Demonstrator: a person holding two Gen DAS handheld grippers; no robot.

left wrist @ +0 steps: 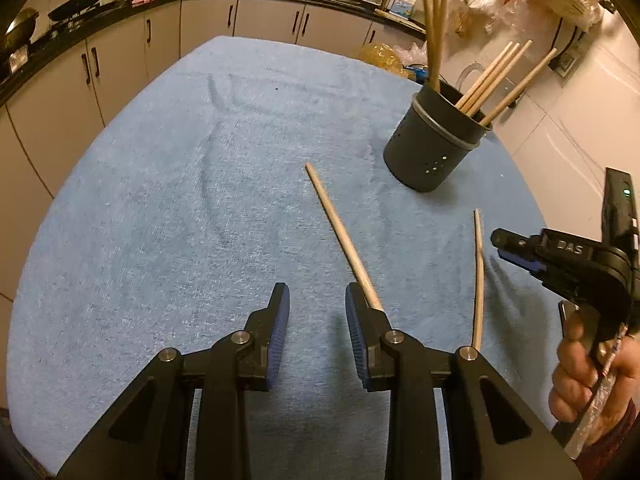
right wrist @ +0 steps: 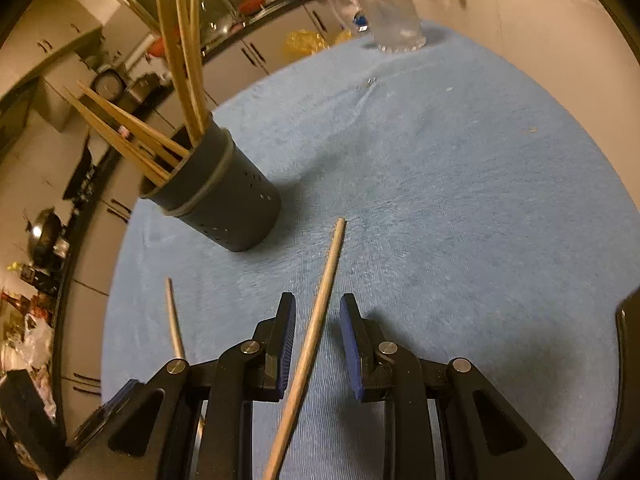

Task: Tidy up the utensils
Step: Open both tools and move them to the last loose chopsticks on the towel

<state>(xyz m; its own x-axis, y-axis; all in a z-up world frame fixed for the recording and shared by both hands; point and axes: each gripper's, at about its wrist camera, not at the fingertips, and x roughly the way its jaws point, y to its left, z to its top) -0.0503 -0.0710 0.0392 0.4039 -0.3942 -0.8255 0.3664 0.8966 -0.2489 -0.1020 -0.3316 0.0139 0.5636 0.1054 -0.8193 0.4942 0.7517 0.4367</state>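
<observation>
A dark grey utensil holder (left wrist: 434,148) holding several wooden chopsticks stands on the blue cloth at the right; it also shows in the right wrist view (right wrist: 224,196). Two loose chopsticks lie on the cloth. One chopstick (left wrist: 344,238) runs up from beside my left gripper's right finger. The other chopstick (left wrist: 479,276) lies further right. My left gripper (left wrist: 317,316) is open and empty. My right gripper (right wrist: 317,334) is open, with a chopstick (right wrist: 316,320) lying between its fingers on the cloth, not clamped. The second chopstick (right wrist: 174,318) lies to its left. The right gripper also shows in the left wrist view (left wrist: 520,250).
A blue cloth (left wrist: 180,208) covers the round table. A clear glass mug (right wrist: 384,8) stands at the far edge. Kitchen cabinets (left wrist: 120,60) and a counter with pans curve behind. A white wall (left wrist: 580,128) is close on the right.
</observation>
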